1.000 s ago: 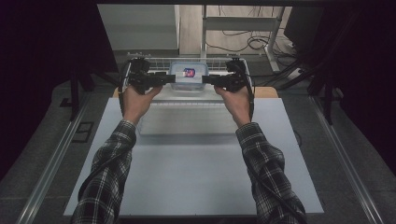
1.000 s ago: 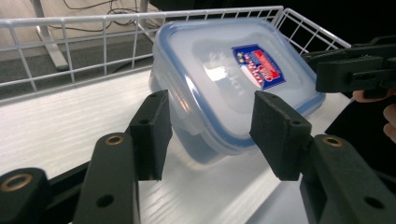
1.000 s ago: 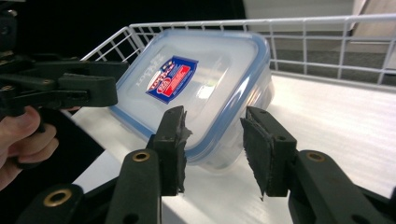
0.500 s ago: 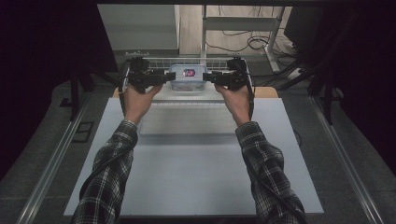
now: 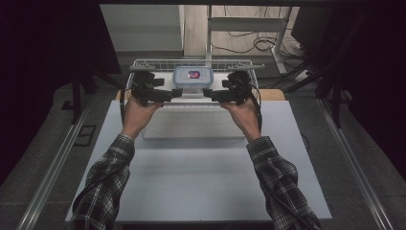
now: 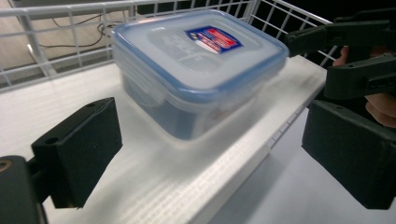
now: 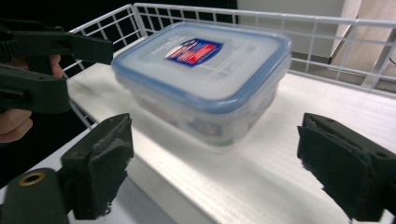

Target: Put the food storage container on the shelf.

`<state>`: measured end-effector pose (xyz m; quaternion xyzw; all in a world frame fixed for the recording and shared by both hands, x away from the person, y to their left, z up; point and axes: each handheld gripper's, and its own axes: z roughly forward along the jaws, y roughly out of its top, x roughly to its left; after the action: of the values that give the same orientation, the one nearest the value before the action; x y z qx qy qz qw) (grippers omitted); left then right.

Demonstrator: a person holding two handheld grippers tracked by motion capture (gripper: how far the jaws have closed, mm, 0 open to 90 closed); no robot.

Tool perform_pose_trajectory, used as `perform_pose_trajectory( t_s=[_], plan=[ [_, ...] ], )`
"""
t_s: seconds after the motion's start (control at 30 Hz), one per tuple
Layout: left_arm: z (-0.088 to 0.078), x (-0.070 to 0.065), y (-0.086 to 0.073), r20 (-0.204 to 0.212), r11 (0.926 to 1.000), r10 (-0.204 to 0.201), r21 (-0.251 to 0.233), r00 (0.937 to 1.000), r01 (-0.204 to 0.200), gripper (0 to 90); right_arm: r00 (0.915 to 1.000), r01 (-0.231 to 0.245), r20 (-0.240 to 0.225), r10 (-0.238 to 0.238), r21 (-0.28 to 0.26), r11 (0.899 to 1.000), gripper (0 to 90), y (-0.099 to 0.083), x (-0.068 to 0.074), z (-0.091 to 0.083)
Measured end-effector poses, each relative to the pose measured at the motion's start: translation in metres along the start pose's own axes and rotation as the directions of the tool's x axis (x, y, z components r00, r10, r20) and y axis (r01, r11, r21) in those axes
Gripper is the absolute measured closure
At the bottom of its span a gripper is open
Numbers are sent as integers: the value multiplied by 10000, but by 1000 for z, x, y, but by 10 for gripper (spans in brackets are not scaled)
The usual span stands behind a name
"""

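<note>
A clear plastic container (image 5: 193, 78) with a blue-rimmed lid and a red and blue label rests on a white ribbed board inside a wire basket (image 5: 191, 62) at the table's far edge. My left gripper (image 5: 178, 92) points in from the left just in front of it, jaws wide apart and empty. My right gripper (image 5: 207, 92) faces it from the right, also open. In the left gripper view the container (image 6: 196, 65) lies ahead of my open left gripper (image 6: 212, 158). In the right gripper view the container (image 7: 201, 79) sits beyond my open right gripper (image 7: 222, 168), untouched.
The white board (image 5: 191, 122) reaches from the basket out over the grey table top (image 5: 201, 182). The basket's wire walls (image 7: 327, 28) stand close behind and beside the container. Cables and a metal frame (image 5: 249, 28) lie on the floor beyond the table.
Both grippers have drawn back slightly toward the person, away from the container's sides. The container has stayed in the basket.
</note>
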<state>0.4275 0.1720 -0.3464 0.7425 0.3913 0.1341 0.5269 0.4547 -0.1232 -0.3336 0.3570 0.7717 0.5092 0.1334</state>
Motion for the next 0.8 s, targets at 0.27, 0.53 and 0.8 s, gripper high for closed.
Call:
perform_pose_trajectory(
  t_s=[0.27,0.53,0.8],
  plan=[
    [-9,-17,-16,158,9976,678,147,9976,-681,29,9988,461,-158,-461,44,9989,44,-14,13,-9],
    [-21,-36,-32,443,9955,948,-71,9945,-946,20,9947,939,-425,-940,-43,9956,36,-27,28,-19],
    [-28,-46,-56,436,9951,982,-182,9942,-975,20,9877,1361,-770,-1362,-55,9907,28,-45,47,-26]
  ],
)
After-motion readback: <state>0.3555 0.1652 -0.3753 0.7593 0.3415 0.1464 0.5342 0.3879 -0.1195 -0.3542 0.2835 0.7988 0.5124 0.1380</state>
